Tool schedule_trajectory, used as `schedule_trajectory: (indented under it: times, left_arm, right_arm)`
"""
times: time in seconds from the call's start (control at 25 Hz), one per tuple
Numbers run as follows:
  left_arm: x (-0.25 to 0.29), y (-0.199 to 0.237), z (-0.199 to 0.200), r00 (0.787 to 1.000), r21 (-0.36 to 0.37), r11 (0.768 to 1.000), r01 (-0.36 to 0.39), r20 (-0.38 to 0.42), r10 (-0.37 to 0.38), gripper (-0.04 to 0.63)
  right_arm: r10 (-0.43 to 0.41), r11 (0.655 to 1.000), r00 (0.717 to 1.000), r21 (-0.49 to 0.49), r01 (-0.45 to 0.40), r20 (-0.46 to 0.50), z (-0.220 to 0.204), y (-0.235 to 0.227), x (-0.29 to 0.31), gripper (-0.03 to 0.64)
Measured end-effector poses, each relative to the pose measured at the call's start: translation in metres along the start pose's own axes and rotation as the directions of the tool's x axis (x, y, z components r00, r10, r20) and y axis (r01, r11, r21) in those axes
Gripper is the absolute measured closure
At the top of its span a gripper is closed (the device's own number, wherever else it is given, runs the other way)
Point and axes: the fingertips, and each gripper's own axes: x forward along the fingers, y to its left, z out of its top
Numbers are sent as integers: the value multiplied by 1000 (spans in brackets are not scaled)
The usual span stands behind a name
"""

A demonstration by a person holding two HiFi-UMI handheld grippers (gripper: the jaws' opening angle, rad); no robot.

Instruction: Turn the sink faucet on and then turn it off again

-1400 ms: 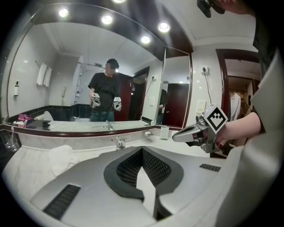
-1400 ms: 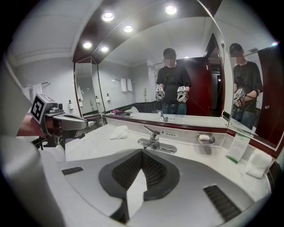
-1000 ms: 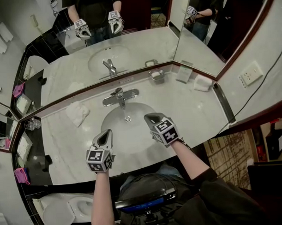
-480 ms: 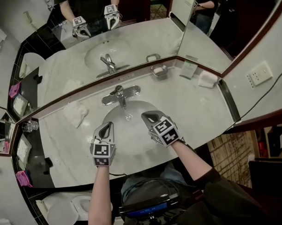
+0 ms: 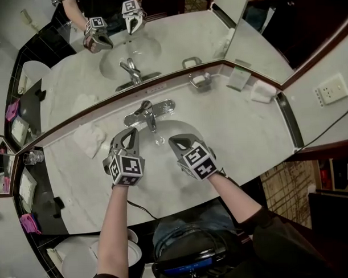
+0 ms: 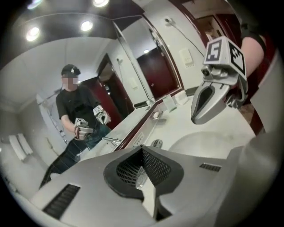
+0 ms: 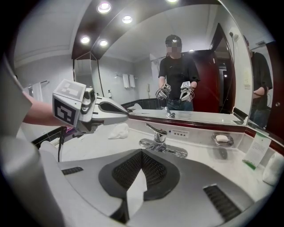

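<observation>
The left gripper (image 5: 127,135) and the right gripper (image 5: 175,143) are held side by side just before the faucet (image 5: 148,113), each with jaws closed and empty. The faucet is untouched. A crumpled towel (image 5: 87,138) is seen left of it, a mirror (image 5: 159,45) behind it.

**Your counter: white marble, a few things along the back**

In front of you runs a pale marble counter (image 5: 236,122), its rear edge meeting the mirror. An oval sink (image 5: 156,162) is sunk into its middle, and the chrome faucet (image 5: 146,112) stands on the counter just behind the sink. To your left a crumpled white cloth (image 5: 87,138) lies beside the sink. To your right, along the back edge, you have a metal soap dish (image 5: 199,80) holding a white bar, then a small folded card (image 5: 238,79), then a rolled white towel (image 5: 263,91). A clear glass (image 5: 31,157) stands at the far left end.
</observation>
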Motion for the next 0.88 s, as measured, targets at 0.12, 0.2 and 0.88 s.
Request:
schedule_trajectory:
  times: [0.12,0.2,0.88]
  left_arm:
    - [16,12,4,1000,124,992,-15,-9,16,594]
    - [22,15,12,1000,184,983,-10,-8,12,587]
    - [93,13,-21,997,687,725,58,-81,-3,460]
  right_arm:
    - [-2,1000,1000,-4,2,0,3,-2,3,592]
    - [-6,1000,1000,1,6,-6,3,-3,2,593]
    - [-25,997,998,78,30,-58,-27,-22,-2,593]
